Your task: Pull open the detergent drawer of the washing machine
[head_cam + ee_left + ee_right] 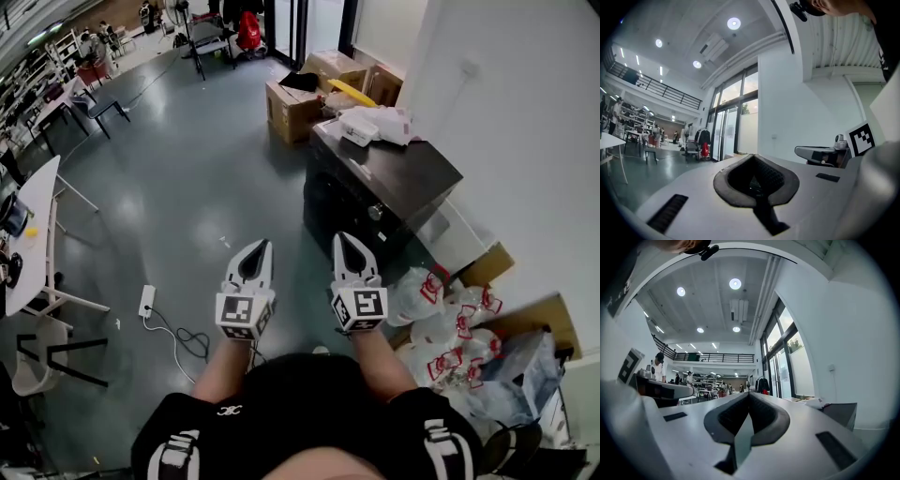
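Note:
The washing machine is a dark box against the white wall, right of centre in the head view, with a round knob on its front. I cannot make out its detergent drawer. My left gripper is held level over the grey floor, left of the machine, jaws shut and empty. My right gripper is beside it, closer to the machine's front corner and apart from it, also shut on nothing. In the left gripper view the left gripper faces glass doors. In the right gripper view the right gripper faces the open hall.
White bags and packets lie on the machine's top. Cardboard boxes stand behind it. Red-and-white plastic bags are piled at its near right. A power strip with its cable lies on the floor at left, near a white table.

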### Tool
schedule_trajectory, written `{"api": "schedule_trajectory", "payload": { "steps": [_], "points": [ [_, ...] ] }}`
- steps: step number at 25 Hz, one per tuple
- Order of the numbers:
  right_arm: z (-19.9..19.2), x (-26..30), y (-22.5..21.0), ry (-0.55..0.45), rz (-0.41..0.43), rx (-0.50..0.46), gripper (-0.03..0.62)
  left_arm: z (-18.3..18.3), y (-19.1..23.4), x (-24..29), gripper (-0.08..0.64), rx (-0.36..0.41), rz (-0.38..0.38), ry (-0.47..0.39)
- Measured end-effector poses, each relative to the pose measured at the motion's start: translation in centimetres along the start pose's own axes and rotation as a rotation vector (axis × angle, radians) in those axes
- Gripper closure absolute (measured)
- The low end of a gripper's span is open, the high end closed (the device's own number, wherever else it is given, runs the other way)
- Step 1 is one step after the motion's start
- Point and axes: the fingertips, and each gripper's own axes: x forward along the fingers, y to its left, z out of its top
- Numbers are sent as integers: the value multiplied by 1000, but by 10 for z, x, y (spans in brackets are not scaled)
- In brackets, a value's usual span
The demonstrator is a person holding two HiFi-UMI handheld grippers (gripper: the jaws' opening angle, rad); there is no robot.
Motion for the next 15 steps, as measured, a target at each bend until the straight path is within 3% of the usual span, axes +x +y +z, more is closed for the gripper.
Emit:
{"api": "schedule_trajectory", "payload": {
  "steps": [5,15],
  "points": [
    [-3,1,11,-7,-23,0,591,-5,6,-4,565,3,-42,8],
    [-10,6,39,-14,-21,-35,591,-10,26,-15,565,35,-49,16]
  ]
}}
